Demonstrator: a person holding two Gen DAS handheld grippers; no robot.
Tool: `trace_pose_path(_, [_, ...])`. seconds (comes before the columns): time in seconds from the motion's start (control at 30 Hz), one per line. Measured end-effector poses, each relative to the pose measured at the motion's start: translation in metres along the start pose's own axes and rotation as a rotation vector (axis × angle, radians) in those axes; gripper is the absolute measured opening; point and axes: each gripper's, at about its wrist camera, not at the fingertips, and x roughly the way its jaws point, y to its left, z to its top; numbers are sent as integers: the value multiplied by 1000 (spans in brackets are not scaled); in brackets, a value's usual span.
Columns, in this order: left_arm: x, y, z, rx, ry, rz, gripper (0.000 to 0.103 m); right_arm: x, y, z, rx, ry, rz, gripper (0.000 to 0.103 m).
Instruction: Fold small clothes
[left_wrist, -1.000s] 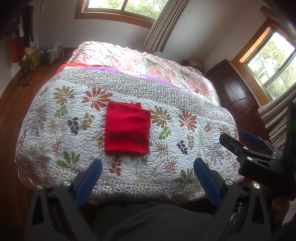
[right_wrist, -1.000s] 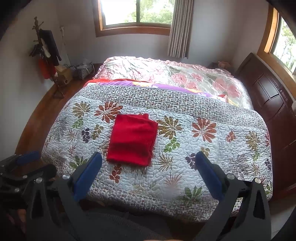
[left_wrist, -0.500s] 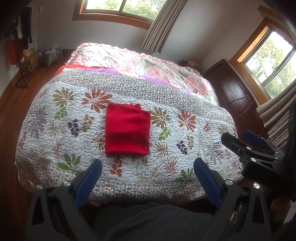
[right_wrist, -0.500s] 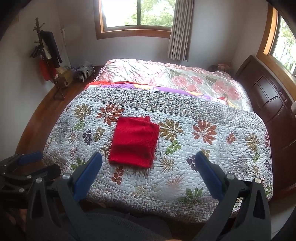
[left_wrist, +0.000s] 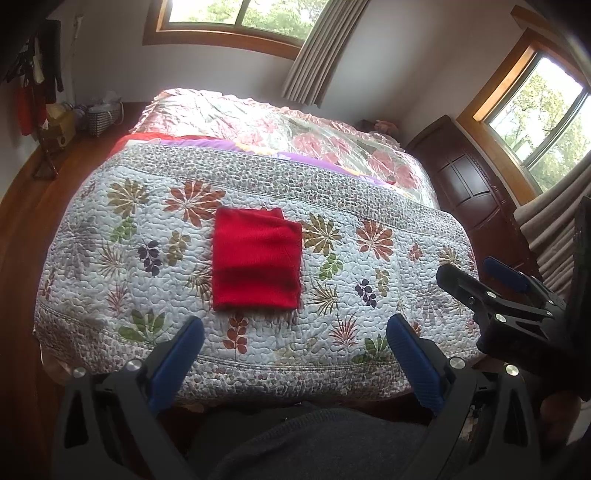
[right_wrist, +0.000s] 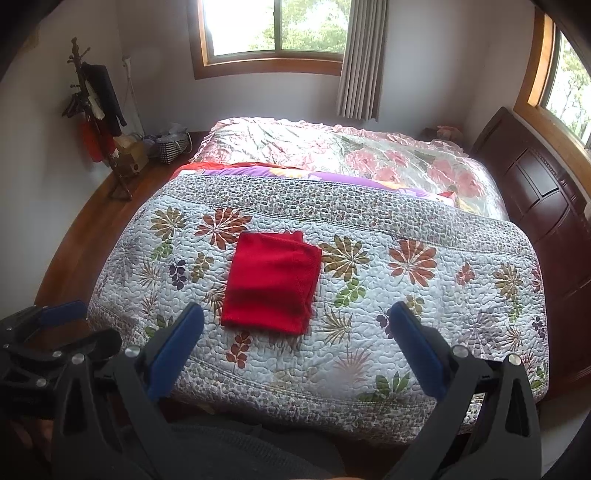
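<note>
Folded red cloth flat on quilt, dead ahead of both tongs, long axis running away. Left tongs nearer; right tongs likewise apart, empty.

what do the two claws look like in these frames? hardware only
Both match: the left claw and right claw each have black triangulated plastic frames with cut-outs, silver round fasteners at the joints and ribbed blue pads on the fingers. No cables or markings visible. Dark grey knit fabric shows beneath them.
</note>
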Motion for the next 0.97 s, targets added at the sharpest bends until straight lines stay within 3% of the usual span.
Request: trace_pose_path(0.97, [5, -3, 6, 14, 6, 8, 99, 7, -4, 6, -6, 0, -1, 100])
